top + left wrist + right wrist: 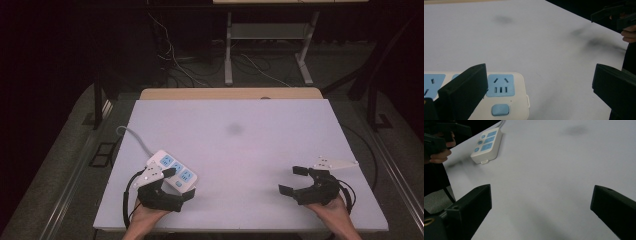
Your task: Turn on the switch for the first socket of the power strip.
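We count one white plastic power strip [172, 171] with three blue socket panels and one blue button, lying at the near left of the white table [240, 145]. Two black tongs: left tongs [177, 184] wide over the strip's end; right tongs [293, 180] wide, well apart.

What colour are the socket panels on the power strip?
Light blue, set in the white power strip; the left gripper view shows it best.

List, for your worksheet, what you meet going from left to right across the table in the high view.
White cable → power strip, with the open left gripper at its near end → dark smudge on the table → open right gripper.
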The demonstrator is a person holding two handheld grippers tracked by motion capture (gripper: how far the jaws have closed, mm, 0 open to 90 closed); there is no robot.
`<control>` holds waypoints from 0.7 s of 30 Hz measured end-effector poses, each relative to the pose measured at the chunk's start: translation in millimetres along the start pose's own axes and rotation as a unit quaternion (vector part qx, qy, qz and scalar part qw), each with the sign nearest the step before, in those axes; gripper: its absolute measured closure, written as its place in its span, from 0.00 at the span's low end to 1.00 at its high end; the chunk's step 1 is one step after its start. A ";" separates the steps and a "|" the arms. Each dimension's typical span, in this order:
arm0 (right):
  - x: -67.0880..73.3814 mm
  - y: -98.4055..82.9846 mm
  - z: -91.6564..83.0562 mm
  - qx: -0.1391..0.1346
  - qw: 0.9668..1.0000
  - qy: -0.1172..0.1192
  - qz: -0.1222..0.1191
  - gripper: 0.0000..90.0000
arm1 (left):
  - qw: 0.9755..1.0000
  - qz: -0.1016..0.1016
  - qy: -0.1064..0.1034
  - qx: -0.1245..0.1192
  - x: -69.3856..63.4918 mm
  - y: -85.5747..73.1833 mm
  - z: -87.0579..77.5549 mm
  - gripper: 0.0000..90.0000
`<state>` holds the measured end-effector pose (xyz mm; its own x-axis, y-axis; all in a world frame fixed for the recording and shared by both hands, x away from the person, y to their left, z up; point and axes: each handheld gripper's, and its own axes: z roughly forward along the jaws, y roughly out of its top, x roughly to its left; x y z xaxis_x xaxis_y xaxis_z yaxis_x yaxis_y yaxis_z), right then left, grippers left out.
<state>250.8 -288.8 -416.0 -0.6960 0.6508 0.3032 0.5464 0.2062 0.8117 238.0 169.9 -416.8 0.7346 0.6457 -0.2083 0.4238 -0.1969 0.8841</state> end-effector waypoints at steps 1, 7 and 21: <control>-0.1 0.0 0.1 0.000 1.000 0.000 0.001 0.03 | 1.000 -0.001 0.000 0.000 0.2 0.2 -0.3 0.00; -0.5 -0.2 1.2 0.004 1.000 0.001 0.001 0.03 | 1.000 -0.002 0.002 0.001 1.8 0.9 -2.0 0.00; 0.4 -0.9 3.3 0.012 1.000 0.002 -0.002 0.03 | 1.000 -0.009 -0.001 0.007 4.0 7.5 -5.5 0.00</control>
<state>251.5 -286.3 -418.2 -0.6998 0.6473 0.3020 0.5551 0.2268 0.8002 241.1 175.0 -408.7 0.7273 0.6485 -0.2247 0.4449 -0.1962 0.8738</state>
